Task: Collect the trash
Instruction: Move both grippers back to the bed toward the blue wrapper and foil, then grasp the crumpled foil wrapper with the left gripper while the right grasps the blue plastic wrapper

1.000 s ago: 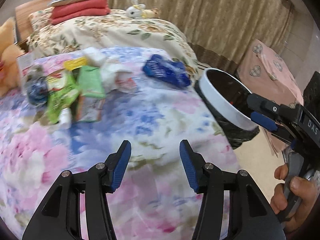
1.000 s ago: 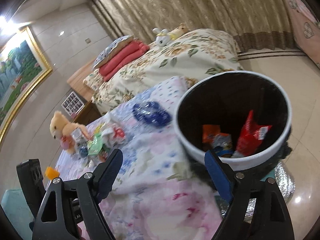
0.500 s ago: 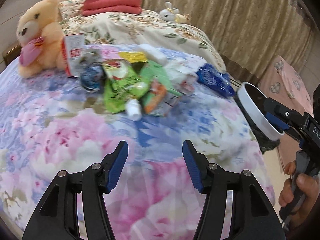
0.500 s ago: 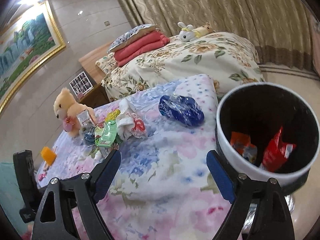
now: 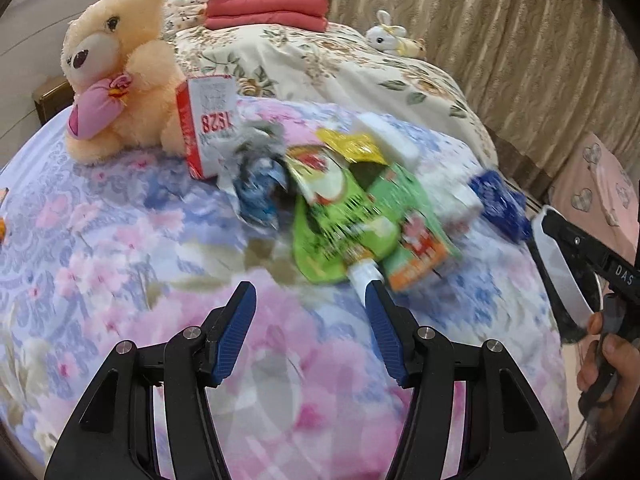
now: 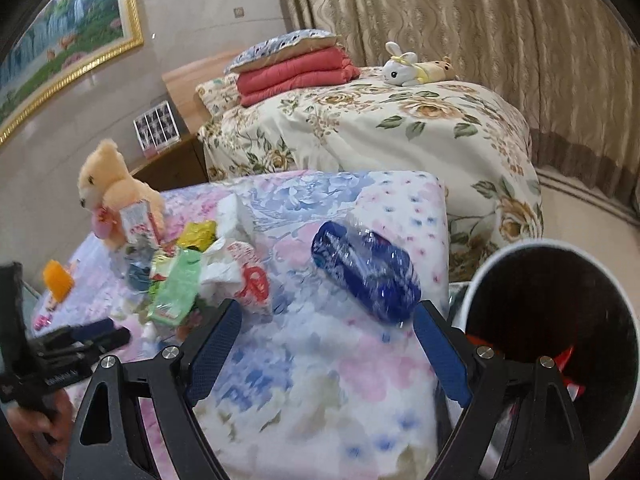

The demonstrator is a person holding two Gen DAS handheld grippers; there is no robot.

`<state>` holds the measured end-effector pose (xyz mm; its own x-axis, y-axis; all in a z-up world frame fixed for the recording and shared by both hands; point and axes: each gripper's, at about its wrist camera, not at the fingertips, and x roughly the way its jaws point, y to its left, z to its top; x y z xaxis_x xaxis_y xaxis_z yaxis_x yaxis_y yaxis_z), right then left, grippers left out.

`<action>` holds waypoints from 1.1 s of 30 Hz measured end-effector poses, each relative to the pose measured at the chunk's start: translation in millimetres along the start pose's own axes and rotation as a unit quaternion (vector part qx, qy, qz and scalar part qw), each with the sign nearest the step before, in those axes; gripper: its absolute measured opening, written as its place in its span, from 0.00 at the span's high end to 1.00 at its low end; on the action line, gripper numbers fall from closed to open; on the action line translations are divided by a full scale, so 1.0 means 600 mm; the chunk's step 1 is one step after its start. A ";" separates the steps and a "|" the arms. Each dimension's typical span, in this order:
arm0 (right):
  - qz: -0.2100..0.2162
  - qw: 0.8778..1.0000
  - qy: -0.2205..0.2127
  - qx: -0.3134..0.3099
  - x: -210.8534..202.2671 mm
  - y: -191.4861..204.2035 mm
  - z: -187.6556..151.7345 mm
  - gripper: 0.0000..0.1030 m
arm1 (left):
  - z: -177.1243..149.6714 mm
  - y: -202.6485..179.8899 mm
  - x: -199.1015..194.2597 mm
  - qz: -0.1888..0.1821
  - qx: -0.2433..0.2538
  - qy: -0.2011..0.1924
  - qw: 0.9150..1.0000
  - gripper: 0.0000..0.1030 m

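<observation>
A pile of trash lies on the floral bedspread (image 5: 120,240): a green pouch (image 5: 344,220), an orange-and-green carton (image 5: 416,248), a crumpled blue wrapper (image 5: 256,188), a yellow wrapper (image 5: 352,146) and a red-and-white box (image 5: 208,120). My left gripper (image 5: 309,292) hovers open just short of the pile, nothing between its fingers. A dark blue plastic bag (image 6: 368,272) lies apart near the bed's corner. My right gripper (image 6: 327,312) is open wide in front of it, not touching. The white-rimmed bin (image 6: 536,245) with a black liner stands beside the bed and holds red wrappers (image 6: 560,360).
A teddy bear (image 5: 116,68) sits behind the pile. A second bed (image 6: 380,128) with folded red blankets (image 6: 296,72) and a toy rabbit (image 6: 400,64) stands beyond. Curtains line the far wall. A pink-covered seat (image 5: 596,184) is past the bin. An orange object (image 6: 58,280) lies at the left.
The left gripper has swung left and closer to the trash pile, and the teddy bear has come into view. The right gripper has rolled away from the bin toward the blue bag.
</observation>
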<state>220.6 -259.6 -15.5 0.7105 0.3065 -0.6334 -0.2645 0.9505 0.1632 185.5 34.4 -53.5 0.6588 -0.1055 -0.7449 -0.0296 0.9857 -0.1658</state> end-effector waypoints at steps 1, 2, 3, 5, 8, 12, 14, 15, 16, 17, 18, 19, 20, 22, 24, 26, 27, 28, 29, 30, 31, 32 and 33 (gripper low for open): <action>-0.004 1.000 0.009 -0.008 0.013 0.001 0.008 0.14 | 0.009 0.006 0.006 0.004 -0.002 -0.001 1.000 0.44; -0.007 1.000 0.013 -0.012 0.019 0.001 0.011 0.14 | 0.015 0.009 0.010 0.007 -0.004 -0.001 1.000 0.44; -0.013 1.000 0.018 -0.019 0.028 0.002 0.016 0.14 | 0.025 0.017 0.018 0.012 -0.008 -0.002 1.000 0.44; -0.028 0.999 0.031 -0.033 0.050 0.002 0.026 0.14 | 0.038 0.025 0.028 0.018 -0.014 -0.002 1.000 0.44; -0.042 0.997 0.048 -0.047 0.075 0.002 0.033 0.14 | 0.059 0.041 0.050 0.028 -0.024 0.001 0.999 0.44; -0.058 0.993 0.072 -0.068 0.108 0.007 0.037 0.18 | 0.076 0.057 0.078 0.035 -0.034 0.008 0.999 0.44; -0.068 0.992 0.076 -0.081 0.117 0.012 0.035 0.36 | 0.079 0.056 0.087 0.039 -0.030 0.010 0.999 0.45; -0.071 0.991 0.078 -0.085 0.120 0.014 0.034 0.56 | 0.080 0.056 0.091 0.042 -0.027 0.011 0.999 0.55; -0.073 0.990 0.082 -0.084 0.123 0.015 0.032 0.65 | 0.080 0.055 0.094 0.041 -0.024 0.011 0.999 0.64; -0.070 0.991 0.085 -0.080 0.125 0.014 0.030 0.68 | 0.079 0.055 0.095 0.037 -0.022 0.014 0.999 0.77; -0.069 0.991 0.083 -0.077 0.124 0.013 0.029 0.69 | 0.078 0.054 0.097 0.032 -0.021 0.016 0.999 0.78; -0.068 0.992 0.077 -0.076 0.120 0.013 0.027 0.70 | 0.078 0.053 0.094 0.033 -0.020 0.012 0.999 0.80; -0.065 0.993 0.072 -0.073 0.115 0.013 0.026 0.71 | 0.077 0.051 0.090 0.034 -0.016 0.008 0.999 0.80; -0.052 0.995 0.065 -0.059 0.104 0.011 0.024 0.72 | 0.071 0.048 0.078 0.036 -0.010 0.001 0.999 0.81; -0.038 0.997 0.061 -0.040 0.091 0.008 0.020 0.72 | 0.063 0.050 0.066 0.033 -0.011 -0.004 0.999 0.81; -0.022 0.998 0.055 -0.020 0.073 0.005 0.015 0.72 | 0.053 0.053 0.052 0.029 -0.014 -0.007 0.999 0.81; -0.013 0.998 0.053 -0.009 0.065 0.003 0.012 0.72 | 0.045 0.054 0.044 0.025 -0.017 -0.007 1.000 0.81; -0.005 0.999 0.051 0.003 0.056 0.002 0.007 0.72 | 0.039 0.055 0.038 0.023 -0.019 -0.007 1.000 0.81; 0.004 0.999 0.048 0.015 0.045 0.001 0.001 0.72 | 0.032 0.056 0.032 0.019 -0.023 -0.007 1.000 0.81; 0.009 0.999 0.046 0.022 0.041 0.001 -0.002 0.72 | 0.021 0.056 0.024 0.014 -0.026 -0.006 1.000 0.81; 0.019 0.998 0.045 0.034 0.030 0.000 -0.010 0.72 | 0.014 0.054 0.019 0.010 -0.028 -0.004 1.000 0.81; 0.023 0.998 0.044 0.040 0.026 -0.001 -0.013 0.72 | 0.005 0.053 0.013 0.005 -0.028 -0.002 1.000 0.81; 0.028 0.998 0.043 0.047 0.020 -0.001 -0.018 0.72 | -0.001 0.050 0.008 0.000 -0.028 -0.001 1.000 0.81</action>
<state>222.0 -257.0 -31.2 0.6370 0.3578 -0.6828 -0.2370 0.9338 0.2682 187.1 63.3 -62.6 0.6597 -0.1046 -0.7442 -0.0715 0.9770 -0.2007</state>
